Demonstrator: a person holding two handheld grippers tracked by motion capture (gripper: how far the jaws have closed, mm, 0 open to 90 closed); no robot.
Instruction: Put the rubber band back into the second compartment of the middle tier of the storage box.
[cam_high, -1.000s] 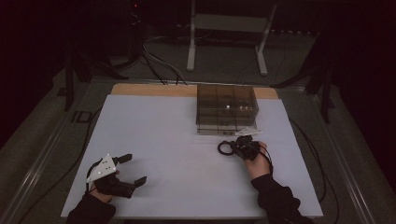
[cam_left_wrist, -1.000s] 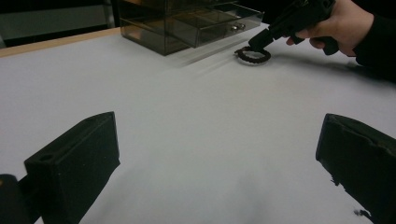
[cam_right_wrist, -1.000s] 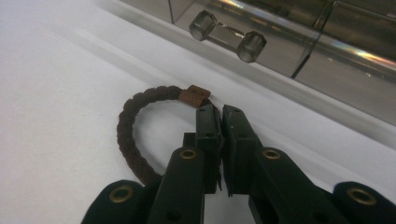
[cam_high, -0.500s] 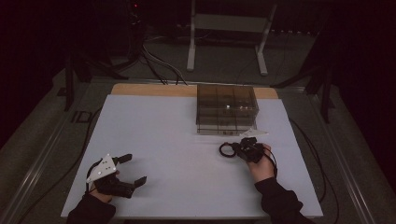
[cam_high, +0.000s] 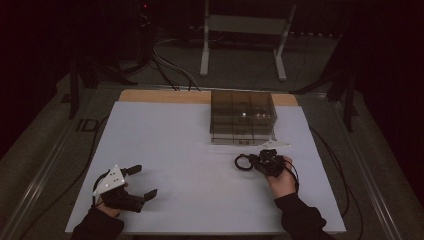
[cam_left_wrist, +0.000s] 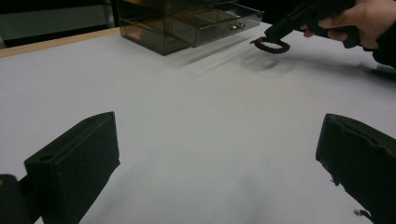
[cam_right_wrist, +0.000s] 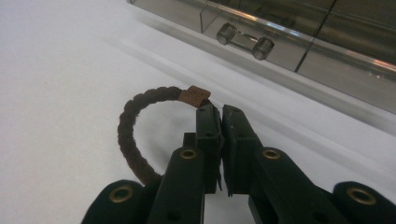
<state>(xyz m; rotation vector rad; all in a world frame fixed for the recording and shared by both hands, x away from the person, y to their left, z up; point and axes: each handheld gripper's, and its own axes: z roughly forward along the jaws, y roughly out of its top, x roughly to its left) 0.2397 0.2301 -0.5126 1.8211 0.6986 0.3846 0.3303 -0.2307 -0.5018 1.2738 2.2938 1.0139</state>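
Dark room, stand legs and cables on the floor behind; white counter (cam_high: 200, 165) lit in the middle. Smoky clear drawer box (cam_high: 242, 116) stands at the far side, right of centre. In the left gripper view its lowest drawer (cam_left_wrist: 219, 23) looks pulled out a little; handle with two round studs (cam_right_wrist: 245, 39) faces the right claw. Right claw (cam_high: 256, 162) sits just in front of the box, jaws pinched together on a dark braided ring (cam_right_wrist: 140, 135) with a small brown tag (cam_right_wrist: 195, 96). Ring (cam_high: 243, 162) juts out to the claw's left; from the left gripper view it hangs just above the counter, shadow under it, though contact cannot be ruled out. Left claw (cam_high: 140, 181) rests low at the near left corner, jaws spread wide, nothing between them, well apart from ring and box. Judgement: pickup is done; ring is secured and carried close to the drawer front. Left to do, as it looks: get the ring over the drawer opening, let go, likely push the drawer shut. Whether the gap is wide enough for the ring cannot be told; the left claw may be needed to pull the handle.
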